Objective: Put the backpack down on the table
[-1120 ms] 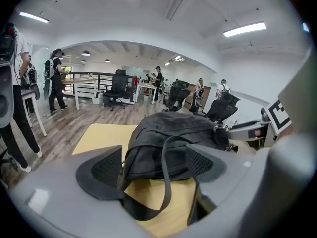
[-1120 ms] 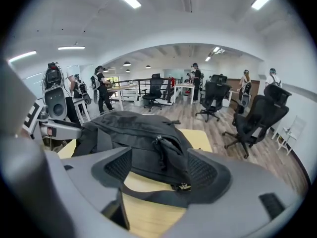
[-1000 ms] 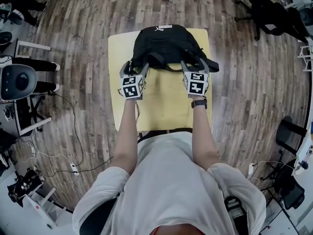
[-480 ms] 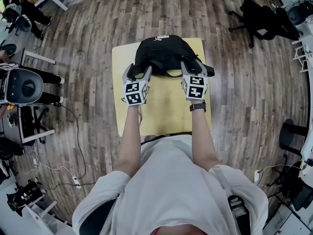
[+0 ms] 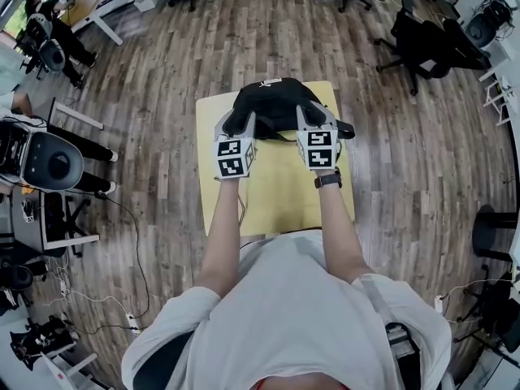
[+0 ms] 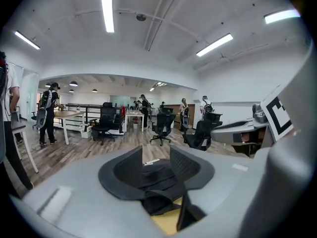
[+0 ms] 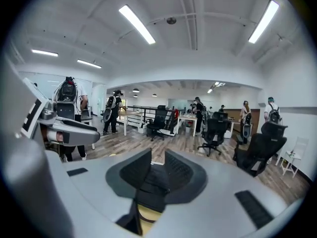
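The black backpack (image 5: 272, 104) lies on the far half of the yellow table (image 5: 280, 189). Both grippers hang in the air over its near edge, apart from it. My left gripper (image 5: 236, 125) stands over its left strap side, its jaws closing with nothing pressed between them. Over the right side my right gripper (image 5: 314, 119) is closing too, likewise on nothing. In the left gripper view the left gripper (image 6: 156, 157) shows the backpack (image 6: 159, 178) and the table (image 6: 166, 223) below its gap. The right gripper (image 7: 157, 165) frames the backpack (image 7: 152, 183) the same way.
Wooden floor surrounds the table. Black office chairs (image 5: 426, 39) stand at the far right, another chair (image 5: 45, 161) at the left. Cables (image 5: 122, 242) trail on the floor left of me. Desks, chairs and several people (image 6: 49, 113) fill the room's far end.
Both grippers have risen from the backpack's straps and drawn clear of it. Their jaws have narrowed from wide open. The backpack stays lying on the table.
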Demonstrator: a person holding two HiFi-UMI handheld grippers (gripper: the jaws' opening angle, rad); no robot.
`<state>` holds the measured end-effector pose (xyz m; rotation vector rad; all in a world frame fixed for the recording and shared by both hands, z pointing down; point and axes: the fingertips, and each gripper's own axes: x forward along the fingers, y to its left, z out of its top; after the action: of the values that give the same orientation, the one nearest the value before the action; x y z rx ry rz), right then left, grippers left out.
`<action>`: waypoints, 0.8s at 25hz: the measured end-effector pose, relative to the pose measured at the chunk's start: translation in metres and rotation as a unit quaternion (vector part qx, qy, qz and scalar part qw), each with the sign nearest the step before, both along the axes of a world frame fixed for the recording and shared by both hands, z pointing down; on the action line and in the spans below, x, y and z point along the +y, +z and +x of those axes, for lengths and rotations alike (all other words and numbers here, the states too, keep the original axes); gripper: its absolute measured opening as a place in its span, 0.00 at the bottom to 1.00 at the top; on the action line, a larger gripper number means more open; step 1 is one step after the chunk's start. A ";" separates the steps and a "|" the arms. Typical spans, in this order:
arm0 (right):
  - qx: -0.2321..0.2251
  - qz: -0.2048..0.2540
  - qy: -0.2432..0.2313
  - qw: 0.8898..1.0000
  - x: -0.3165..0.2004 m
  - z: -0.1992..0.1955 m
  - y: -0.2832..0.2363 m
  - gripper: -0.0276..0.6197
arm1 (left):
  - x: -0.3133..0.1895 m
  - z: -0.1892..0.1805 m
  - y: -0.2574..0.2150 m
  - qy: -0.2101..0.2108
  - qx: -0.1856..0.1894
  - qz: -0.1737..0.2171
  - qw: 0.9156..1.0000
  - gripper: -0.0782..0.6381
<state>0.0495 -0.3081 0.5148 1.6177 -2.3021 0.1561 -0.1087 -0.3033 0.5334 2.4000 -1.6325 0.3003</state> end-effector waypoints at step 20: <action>-0.036 0.135 -0.005 0.990 0.045 0.004 -0.140 0.06 | 0.036 0.003 -0.131 -0.012 0.002 0.132 0.991 0.15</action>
<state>0.0535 -0.2634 0.3747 1.7528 -2.4733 -0.1068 -0.1059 -0.2672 0.4026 2.5619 -1.7984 0.0778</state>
